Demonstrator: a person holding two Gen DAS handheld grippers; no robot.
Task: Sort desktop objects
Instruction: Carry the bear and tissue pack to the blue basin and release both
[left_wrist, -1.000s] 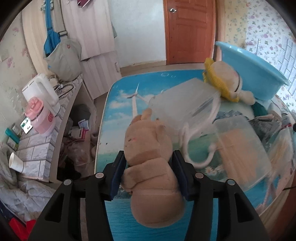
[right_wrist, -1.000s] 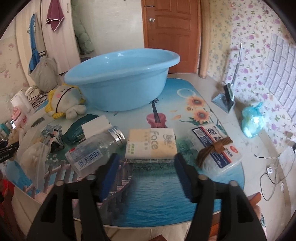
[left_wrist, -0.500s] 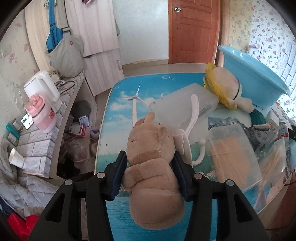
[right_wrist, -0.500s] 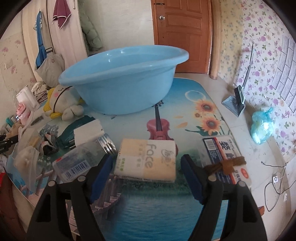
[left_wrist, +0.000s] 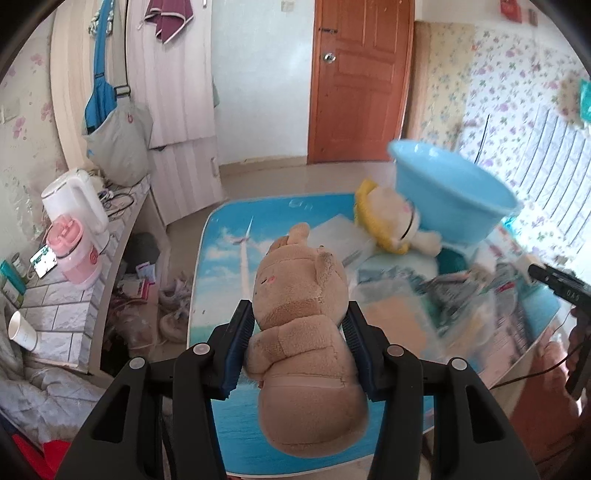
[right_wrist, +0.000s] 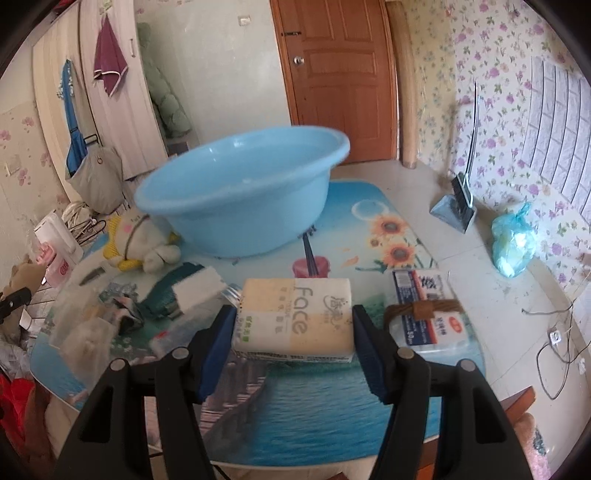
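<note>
Left hand-held gripper (left_wrist: 298, 345) is clamped on the tan plush bear with the round belly (left_wrist: 301, 332), both blue pads pressed into its midriff, and the toy hangs above the picture-printed counter (left_wrist: 225, 258) near its left edge. The heavy belly sags below the pads, so the worry here is slippage: soft stuffing compresses, and a quick swing could let the bear slide out and drop off the counter's edge onto the cluttered floor.

Over on the right, the right hand-held gripper (right_wrist: 293, 345) has its jaws against both ends of the cream-and-yellow soft pack of "Face" tissues (right_wrist: 295, 319). It looks gripped and just raised at the front, though I cannot tell for certain that the pack is clear of the counter. A squashy pack like this can buckle in the middle and pop free.

The big light-blue plastic basin (right_wrist: 240, 199) sits at the back, and it reads as the likely drop spot. Trouble along the way: the clear bottle with a metal cap (right_wrist: 207, 314) lies just beside the tissues and could roll if nudged. The white-and-yellow plush doll (left_wrist: 395, 221) leans against the basin on the left gripper's route. Both grippers heading for one basin could bump each other.
</note>
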